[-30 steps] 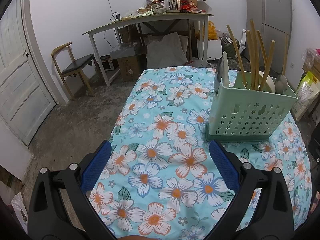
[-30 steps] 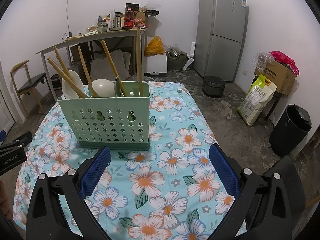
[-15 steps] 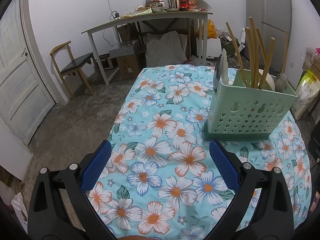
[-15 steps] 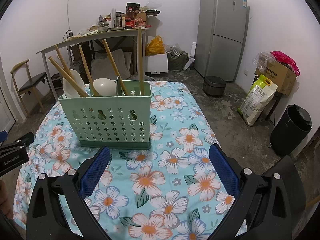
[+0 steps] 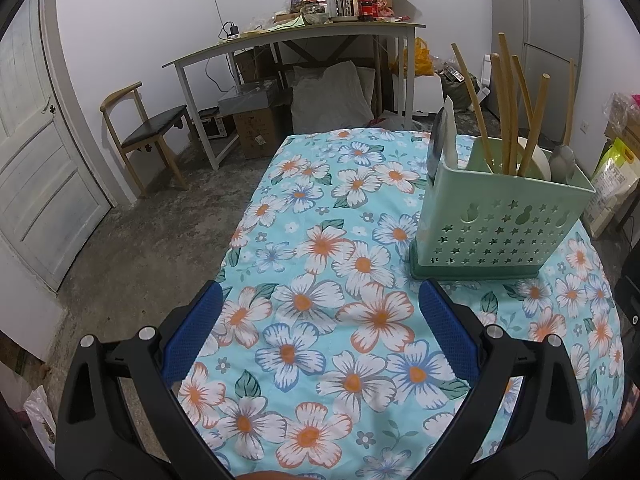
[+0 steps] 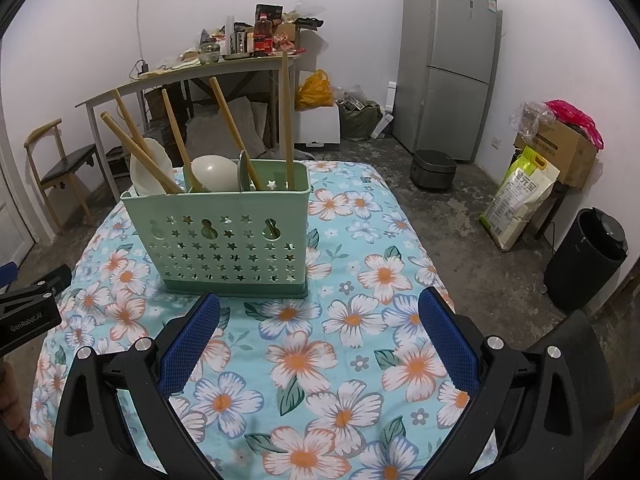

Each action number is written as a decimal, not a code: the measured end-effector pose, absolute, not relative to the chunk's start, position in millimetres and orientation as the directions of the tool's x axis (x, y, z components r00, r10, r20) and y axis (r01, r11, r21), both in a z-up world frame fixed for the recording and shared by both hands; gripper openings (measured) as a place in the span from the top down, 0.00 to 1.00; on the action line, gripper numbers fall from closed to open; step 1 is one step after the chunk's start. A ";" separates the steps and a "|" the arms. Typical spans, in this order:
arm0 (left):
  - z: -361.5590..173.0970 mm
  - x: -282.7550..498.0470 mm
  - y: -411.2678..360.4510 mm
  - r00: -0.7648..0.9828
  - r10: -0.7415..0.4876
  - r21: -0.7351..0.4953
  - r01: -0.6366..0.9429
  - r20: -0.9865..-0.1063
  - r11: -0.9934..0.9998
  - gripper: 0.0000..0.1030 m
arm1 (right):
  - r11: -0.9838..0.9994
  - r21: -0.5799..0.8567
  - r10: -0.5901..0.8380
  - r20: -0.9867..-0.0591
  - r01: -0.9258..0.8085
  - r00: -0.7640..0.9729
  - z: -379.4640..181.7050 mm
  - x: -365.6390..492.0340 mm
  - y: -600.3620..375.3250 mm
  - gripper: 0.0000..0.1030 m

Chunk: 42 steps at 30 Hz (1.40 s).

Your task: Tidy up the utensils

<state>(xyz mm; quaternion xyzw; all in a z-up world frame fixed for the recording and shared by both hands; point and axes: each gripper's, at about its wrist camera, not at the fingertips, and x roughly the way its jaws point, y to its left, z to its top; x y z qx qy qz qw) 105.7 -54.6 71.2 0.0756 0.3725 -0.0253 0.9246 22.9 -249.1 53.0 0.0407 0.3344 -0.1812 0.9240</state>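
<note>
Left gripper [image 5: 318, 308]: hovering low over the flowered tablecloth [image 5: 320, 332], its blue pads [image 5: 192, 332] standing wide apart and gripping nothing; it is pointing past the left end of the holder

Right gripper [image 6: 318, 308]: hanging above the cloth with its jaws spread wide and nothing between them, facing the long perforated side of the holder just ahead

Utensil holder [image 6: 224, 236]: sitting upright near the middle of the small table on its darker green base, so the star-shaped holes are likely letting wet pieces drain

Chopsticks [image 6: 228, 120]: leaning at several angles inside the holder, ends up; one stick [image 6: 287, 120] is standing almost straight at the right end, probably propped by a narrow compartment

Spoons [image 6: 212, 172]: pale bowls are showing above the rim among the sticks, so handles appear to be resting down in the compartments

Knife-like blade [image 5: 442, 140]: poking up at the holder's left end in the left wrist view; exactly what it is, I cannot tell

Loose utensils: none are lying on the visible cloth

Judgement: with everything gathered in the holder and both tools empty, the sorting is looking finished or nearly so, and the grippers are seeming to be kept clear to avoid tipping it
</note>
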 end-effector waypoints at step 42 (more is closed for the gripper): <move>68.5 92.5 -47.4 0.716 0.010 0.117 0.100 -0.699 0.988 0.08 | 0.936 -0.043 -0.297 -0.634 0.350 0.714 55.4 26.6 -250.5 0.06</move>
